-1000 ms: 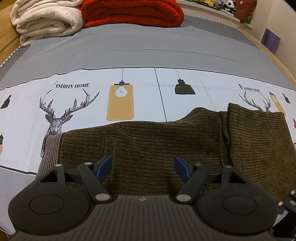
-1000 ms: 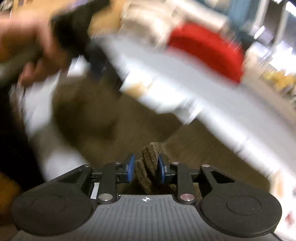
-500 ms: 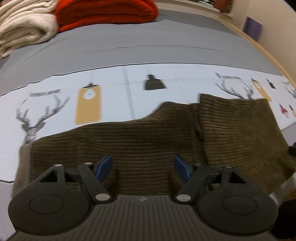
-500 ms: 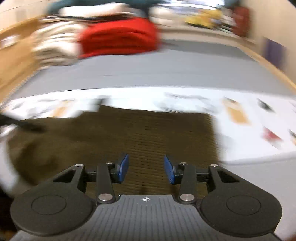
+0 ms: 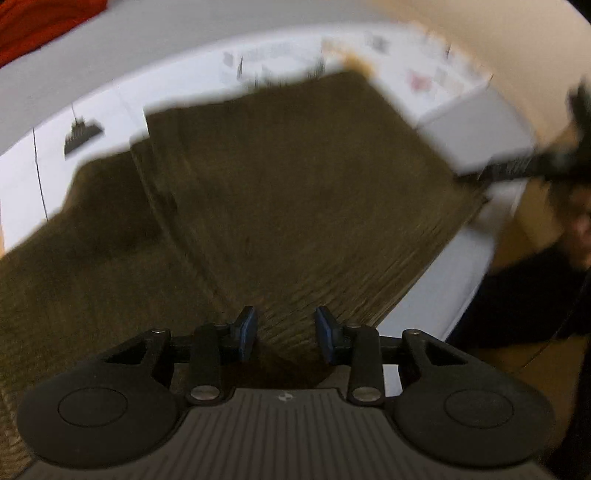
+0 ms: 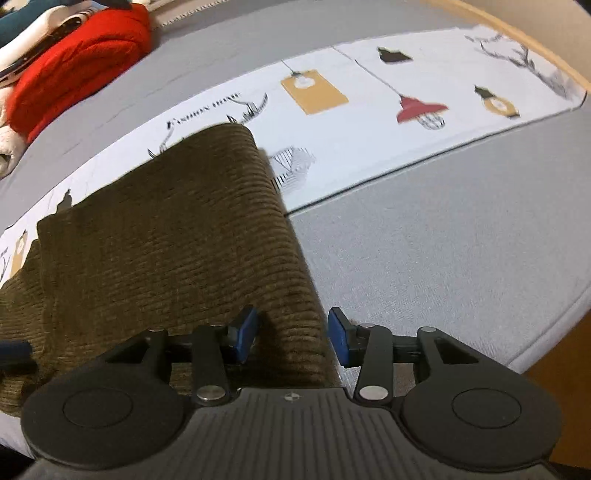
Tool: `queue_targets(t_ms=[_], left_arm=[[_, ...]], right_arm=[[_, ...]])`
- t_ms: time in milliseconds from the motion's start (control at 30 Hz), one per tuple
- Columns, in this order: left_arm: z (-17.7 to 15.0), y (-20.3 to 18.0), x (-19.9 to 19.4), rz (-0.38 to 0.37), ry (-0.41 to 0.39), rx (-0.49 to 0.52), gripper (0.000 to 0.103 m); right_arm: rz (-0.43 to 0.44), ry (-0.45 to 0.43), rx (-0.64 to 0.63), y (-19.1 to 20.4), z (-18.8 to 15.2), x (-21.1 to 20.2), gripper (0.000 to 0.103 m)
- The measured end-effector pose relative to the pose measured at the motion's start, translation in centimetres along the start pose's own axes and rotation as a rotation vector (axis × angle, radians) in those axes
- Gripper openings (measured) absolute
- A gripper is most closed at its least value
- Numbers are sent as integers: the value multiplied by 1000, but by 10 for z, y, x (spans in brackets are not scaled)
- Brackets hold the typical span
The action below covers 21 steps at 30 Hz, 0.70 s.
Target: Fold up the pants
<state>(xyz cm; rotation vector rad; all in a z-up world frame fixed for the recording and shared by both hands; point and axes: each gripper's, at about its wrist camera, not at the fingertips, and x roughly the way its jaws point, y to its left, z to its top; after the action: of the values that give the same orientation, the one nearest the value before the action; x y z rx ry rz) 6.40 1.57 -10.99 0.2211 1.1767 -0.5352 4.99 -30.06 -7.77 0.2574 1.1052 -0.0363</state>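
The brown corduroy pants (image 5: pixel 266 206) lie folded on the printed white and grey cloth (image 5: pixel 110 114) of the bed. In the left wrist view, which is blurred, my left gripper (image 5: pixel 285 334) is open low over the pants' near edge, with cloth between its blue pads. In the right wrist view the pants (image 6: pixel 177 236) fill the left half. My right gripper (image 6: pixel 291 334) is open and straddles the pants' right folded edge at the near end. The other gripper shows as a dark blur at the right of the left wrist view (image 5: pixel 546 162).
A red folded blanket (image 6: pixel 74 70) and cream blankets (image 6: pixel 7 155) are stacked at the far left of the bed. The grey bed surface (image 6: pixel 443 240) spreads right of the pants to the bed's edge (image 6: pixel 546 339). The wooden frame (image 6: pixel 498 33) runs along the far side.
The left gripper swung right over the pants and its jaws narrowed. The right gripper let go of the bunched cloth about a second ago, opened, and now sits at the pants' right edge.
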Motion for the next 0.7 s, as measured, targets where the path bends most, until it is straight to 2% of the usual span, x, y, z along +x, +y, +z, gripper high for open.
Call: queue_targets(t_ms=[33,67,300,500,700], left_arm=[[-1,0,3,6,5,-6,40],[0,1,3,1,4,-18,40],[2,0,2,8,-6,-9,41],[1,0,-3,9,-6,-6,42],[2,1,-3,20,-7,-7,48]], right_arm=[[4,19,7,-1,4,5,59],[9,30,18,-2,4,7,60],[21,35,39,-2,4,12,61],[69,70,49,-1,1,19,62],[71,66,39,3,2,19,64]])
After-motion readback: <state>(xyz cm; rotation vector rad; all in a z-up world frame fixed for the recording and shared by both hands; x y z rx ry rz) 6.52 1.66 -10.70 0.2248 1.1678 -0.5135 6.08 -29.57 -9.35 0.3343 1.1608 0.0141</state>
